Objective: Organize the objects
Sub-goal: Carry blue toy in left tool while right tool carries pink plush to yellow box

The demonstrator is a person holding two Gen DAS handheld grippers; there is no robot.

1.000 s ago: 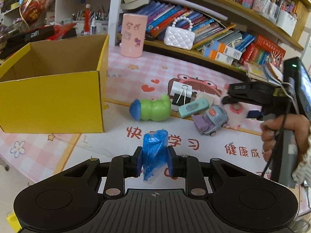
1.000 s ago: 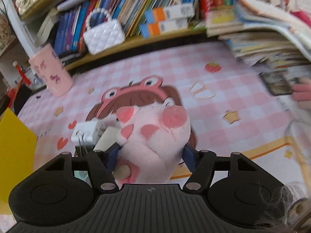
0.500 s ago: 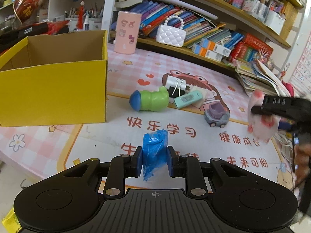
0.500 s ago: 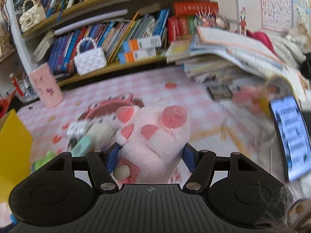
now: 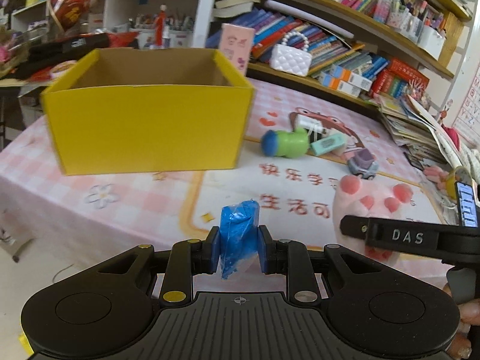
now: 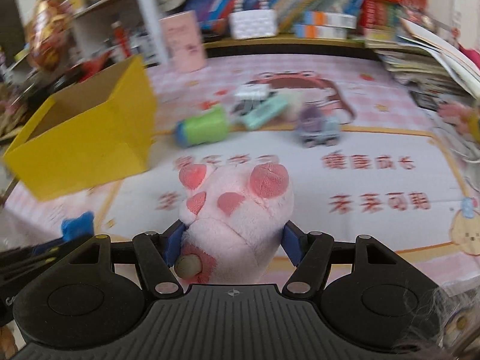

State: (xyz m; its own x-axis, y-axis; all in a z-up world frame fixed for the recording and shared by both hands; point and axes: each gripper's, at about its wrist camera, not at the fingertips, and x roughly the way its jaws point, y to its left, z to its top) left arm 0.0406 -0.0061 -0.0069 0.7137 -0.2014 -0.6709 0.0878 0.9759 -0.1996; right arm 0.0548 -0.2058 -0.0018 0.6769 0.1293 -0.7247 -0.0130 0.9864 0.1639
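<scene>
While both of my tools are loaded, I stand at the near edge of the pink table [image 5: 126, 207] with the yellow box [image 5: 150, 126] ahead and to the left, open at the top and showing nothing inside from this angle. My left gripper [image 5: 238, 247] is pinched tight on a crumpled blue wrapper [image 5: 238, 234]; my right gripper [image 6: 232, 240] is spread wider, its blue pads pressed into the sides of a pink plush paw [image 6: 240, 210]. On the mat beyond, a green toy [image 5: 285, 144], a mint case [image 5: 327, 144], a binder clip [image 5: 309, 123] and a small toy car [image 5: 363, 165] lie unsorted, well apart from the box. As I judge it, the step in hand is carrying both items to the box. To do it well I should bring each gripper over the rim before letting go, clear the front wall, and drop one at a time so my tools do not collide. The wrapper is light and may cling to a pad.
</scene>
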